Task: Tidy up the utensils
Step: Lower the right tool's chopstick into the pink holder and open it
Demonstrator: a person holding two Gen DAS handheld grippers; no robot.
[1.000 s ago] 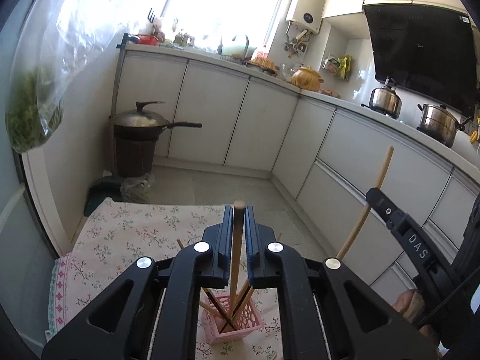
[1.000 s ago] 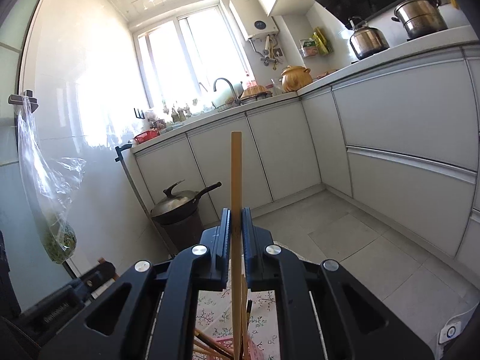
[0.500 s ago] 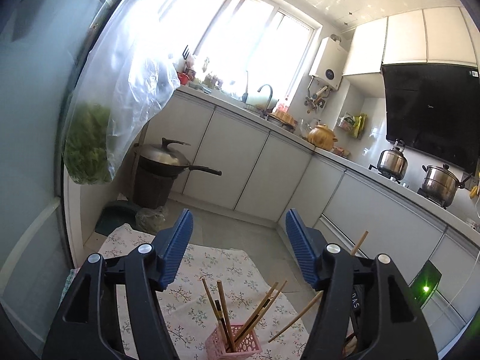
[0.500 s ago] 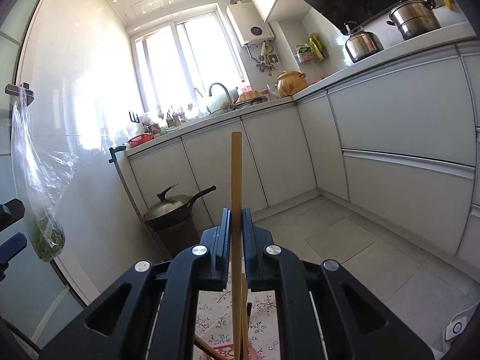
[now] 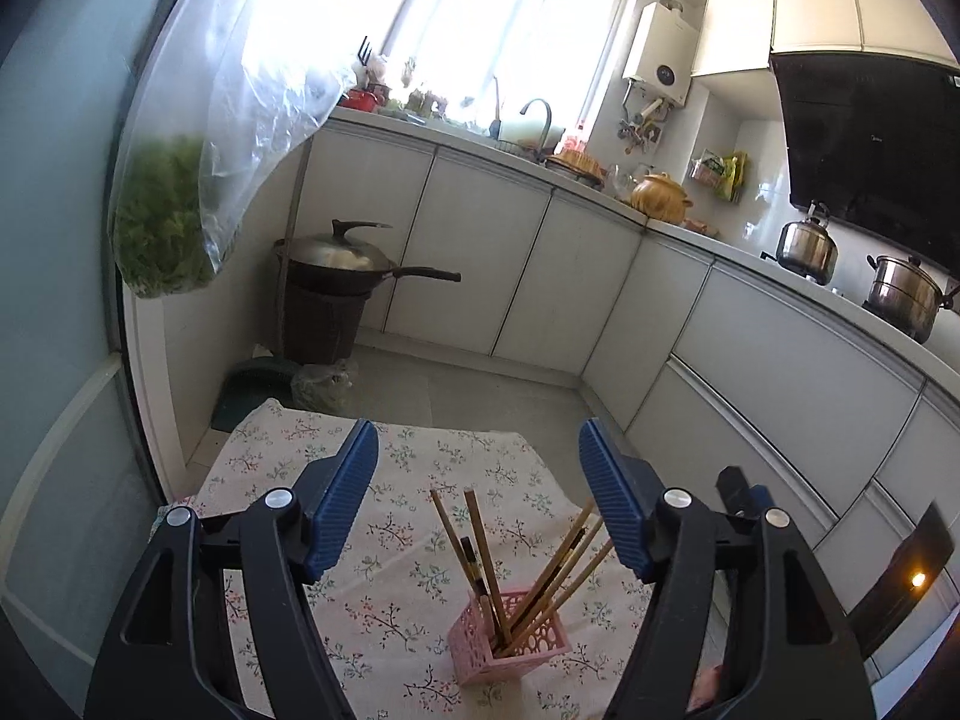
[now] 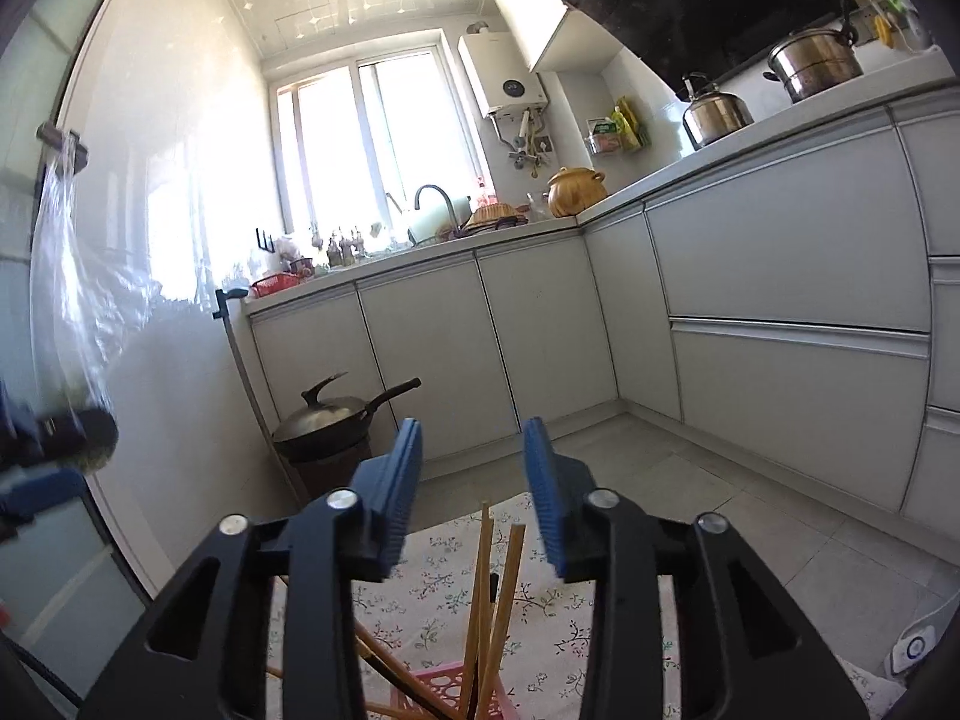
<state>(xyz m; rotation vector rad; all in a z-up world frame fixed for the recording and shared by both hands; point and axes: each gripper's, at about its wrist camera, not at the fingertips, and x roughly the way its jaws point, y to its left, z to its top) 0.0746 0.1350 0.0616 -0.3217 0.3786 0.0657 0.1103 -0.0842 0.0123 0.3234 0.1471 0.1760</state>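
Right gripper (image 6: 473,483) spread wide, blue pads (image 6: 401,492) well apart, nothing between them. Below the gap, wooden chopsticks (image 6: 480,594) standing tilted in a pink holder (image 6: 441,687), only its lattice rim visible at the bottom edge. Holder set on a floral tablecloth (image 6: 540,618). Beyond, grey floor tiles and white cabinets (image 6: 540,324). Lidded wok (image 6: 336,414) on a dark stand near the left wall. Clear plastic bag (image 6: 66,300) hanging at far left, blurred. On the counter, a yellow clay pot (image 6: 575,191), kettle (image 6: 717,111) and steel pot (image 6: 816,63)
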